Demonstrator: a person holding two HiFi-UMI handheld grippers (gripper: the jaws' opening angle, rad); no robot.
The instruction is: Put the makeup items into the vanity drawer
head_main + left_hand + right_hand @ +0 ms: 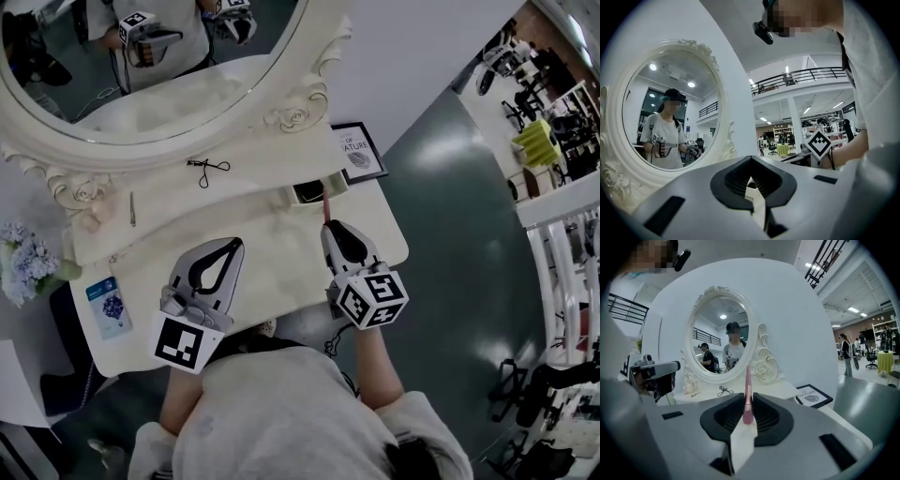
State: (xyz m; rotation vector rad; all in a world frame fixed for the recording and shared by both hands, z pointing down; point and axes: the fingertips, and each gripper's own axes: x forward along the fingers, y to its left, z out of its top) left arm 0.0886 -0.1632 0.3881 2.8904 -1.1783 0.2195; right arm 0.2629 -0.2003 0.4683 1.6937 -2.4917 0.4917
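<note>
The left gripper (225,251) hangs over the surface (272,239), its fingers clenched on nothing. The right gripper (331,227) is the nearer one. Its fingers clamp a slim pink pencil (748,390) by its base, and its long axis points ahead at the drawer (336,181), which looks open just beyond the tip.

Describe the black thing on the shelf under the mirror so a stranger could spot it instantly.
Start at the big oval mirror in its carved cream frame; just below it runs a narrow raised shelf. Near the shelf's middle lies what looks like an eyelash curler, thin black wire with finger loops. Its only shelf neighbour, a slim stick farther left, is straight and loopless.
</note>
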